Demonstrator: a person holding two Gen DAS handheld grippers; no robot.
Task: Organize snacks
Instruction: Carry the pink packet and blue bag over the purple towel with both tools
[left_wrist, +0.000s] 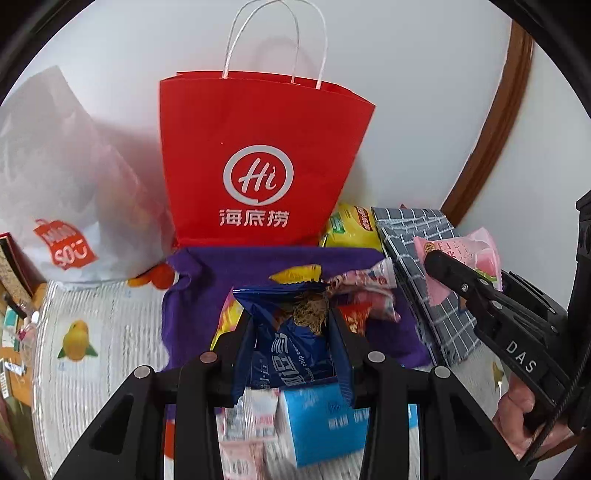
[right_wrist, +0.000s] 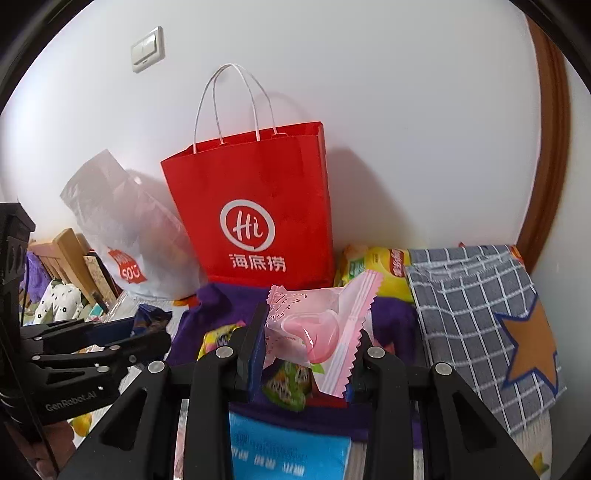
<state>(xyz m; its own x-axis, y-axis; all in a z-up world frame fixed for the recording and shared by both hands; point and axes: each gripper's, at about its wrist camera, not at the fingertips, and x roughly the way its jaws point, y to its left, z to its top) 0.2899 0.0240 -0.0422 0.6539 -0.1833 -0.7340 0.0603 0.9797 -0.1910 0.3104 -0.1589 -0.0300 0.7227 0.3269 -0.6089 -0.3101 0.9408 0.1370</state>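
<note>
My left hand-held gripper (left_wrist: 291, 332) is clamped on a dark blue cookie packet (left_wrist: 291, 328) standing upright between the fingers, its long axis pointing up and away from me. My right hand-held gripper (right_wrist: 308, 341) pinches a pink candy wrapper (right_wrist: 321, 325), tilted, one serrated end hanging down to the right. Both hover over the purple cloth (left_wrist: 255, 264) where loose snacks lie. Straight ahead, against the wall, stands the red paper bag (left_wrist: 258, 162) — mouth open upward, well above both packets. I judge the left is nearer; the drop needs a lift up and forward.
</note>
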